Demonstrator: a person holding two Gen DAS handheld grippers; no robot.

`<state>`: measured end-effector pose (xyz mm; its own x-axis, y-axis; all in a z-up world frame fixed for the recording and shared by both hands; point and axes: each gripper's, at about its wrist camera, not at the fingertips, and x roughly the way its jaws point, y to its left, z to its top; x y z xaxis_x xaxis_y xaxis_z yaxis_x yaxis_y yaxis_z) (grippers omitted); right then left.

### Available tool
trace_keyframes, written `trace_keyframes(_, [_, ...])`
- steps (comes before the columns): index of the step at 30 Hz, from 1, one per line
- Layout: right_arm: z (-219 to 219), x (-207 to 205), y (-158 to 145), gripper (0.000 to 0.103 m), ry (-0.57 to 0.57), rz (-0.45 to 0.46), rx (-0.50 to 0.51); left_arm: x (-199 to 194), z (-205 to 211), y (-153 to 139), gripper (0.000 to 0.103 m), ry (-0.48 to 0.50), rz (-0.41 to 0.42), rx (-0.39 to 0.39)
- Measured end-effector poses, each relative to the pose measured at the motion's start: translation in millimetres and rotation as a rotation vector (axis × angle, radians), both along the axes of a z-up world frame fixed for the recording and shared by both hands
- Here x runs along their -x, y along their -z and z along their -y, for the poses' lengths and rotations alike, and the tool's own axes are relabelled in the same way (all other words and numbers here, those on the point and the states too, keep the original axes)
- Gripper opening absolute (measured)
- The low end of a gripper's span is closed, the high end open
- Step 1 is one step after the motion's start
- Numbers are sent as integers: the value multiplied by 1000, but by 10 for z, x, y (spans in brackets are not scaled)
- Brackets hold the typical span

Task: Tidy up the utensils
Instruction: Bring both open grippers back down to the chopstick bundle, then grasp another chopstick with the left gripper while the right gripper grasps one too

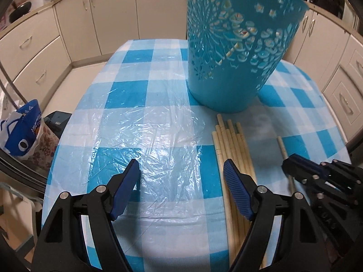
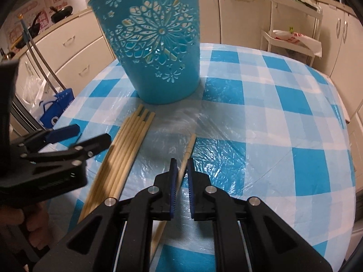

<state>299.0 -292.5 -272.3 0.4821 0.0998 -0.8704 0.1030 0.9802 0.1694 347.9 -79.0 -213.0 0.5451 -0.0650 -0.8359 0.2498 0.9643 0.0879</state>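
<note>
A blue perforated bucket (image 1: 236, 52) stands upright on the checked table; it also shows in the right wrist view (image 2: 156, 45). Several wooden chopsticks (image 1: 233, 154) lie in a bundle in front of it, also in the right wrist view (image 2: 127, 149). My left gripper (image 1: 181, 172) is open and empty, its right finger over the bundle's left side. My right gripper (image 2: 182, 165) is shut on a single chopstick (image 2: 187, 149) lying apart to the right of the bundle. That chopstick (image 1: 282, 146) and the right gripper (image 1: 292, 161) show at the right of the left wrist view.
The table has a blue-and-white checked cloth (image 2: 272, 124) under clear plastic film. A blue-and-white bag (image 1: 20, 133) sits on the floor at the left. Cream kitchen cabinets (image 1: 74, 20) surround the table. A white trolley (image 2: 292, 29) stands at the back right.
</note>
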Motion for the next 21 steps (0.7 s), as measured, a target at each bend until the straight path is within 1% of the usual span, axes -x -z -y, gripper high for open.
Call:
trace_keyframes(5, [21,4,2,10,4,2,-19,-38,50,20,73,8,0,-13])
trace_keyframes(9, [25,3,1,10,4,2,-21,-70,94,60,73,7,-1,-49])
trace_keyframes(10, [21,2,1,11,4,1,-19,-75,108,62,72,12,-1,-55])
trace_keyframes(12, [14,-5,3,11,6,0,-18,-81,116,60,67,24,-1,-55])
trace_keyframes(15, [12,-41,3,11,12,-8,-16,-106,147,48,55,42,-1,-52])
trace_keyframes(17, [-13,-65,2,11,-9,-10,-3,-111,183,27,34,71,2,-48])
trace_keyframes(18, [-42,-76,-2,11,-39,-12,8,-114,193,22,28,88,0,-46])
trace_keyframes(19, [-60,-77,-3,11,-63,-13,15,-116,197,21,21,102,-2,-44])
trace_keyframes(20, [-78,-81,-8,10,-96,-18,31,-125,195,11,13,132,-14,-19])
trace_keyframes(21, [-76,-83,-11,10,-116,-23,36,-111,167,3,11,149,-24,3])
